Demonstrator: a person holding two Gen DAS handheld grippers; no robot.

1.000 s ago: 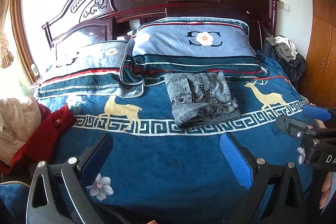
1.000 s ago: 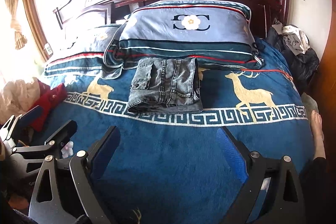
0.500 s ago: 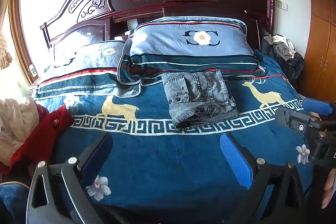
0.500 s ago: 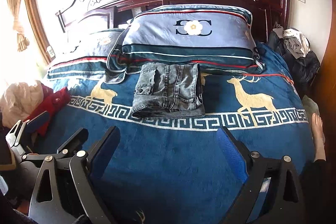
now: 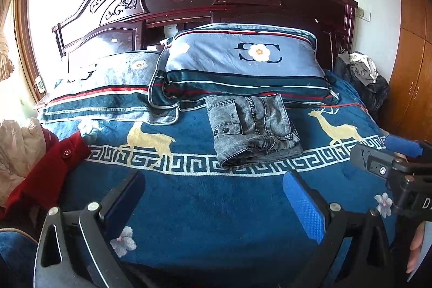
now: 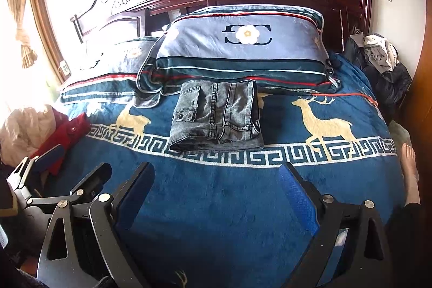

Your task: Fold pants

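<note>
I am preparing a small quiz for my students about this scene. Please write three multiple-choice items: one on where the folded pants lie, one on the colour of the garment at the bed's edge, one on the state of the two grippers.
1. Where do the pants lie?
A. on the floor
B. on the blanket, before the pillow
C. inside the wardrobe

2. What colour is the coat at the bed's edge?
A. red
B. green
C. yellow

3. How are the left gripper and right gripper?
A. both shut on cloth
B. one holds the pants
C. both open, holding nothing

Answers: B, the denim rests against the pillow's front; A, red with a button; C, only blanket shows between the fingers.
</note>
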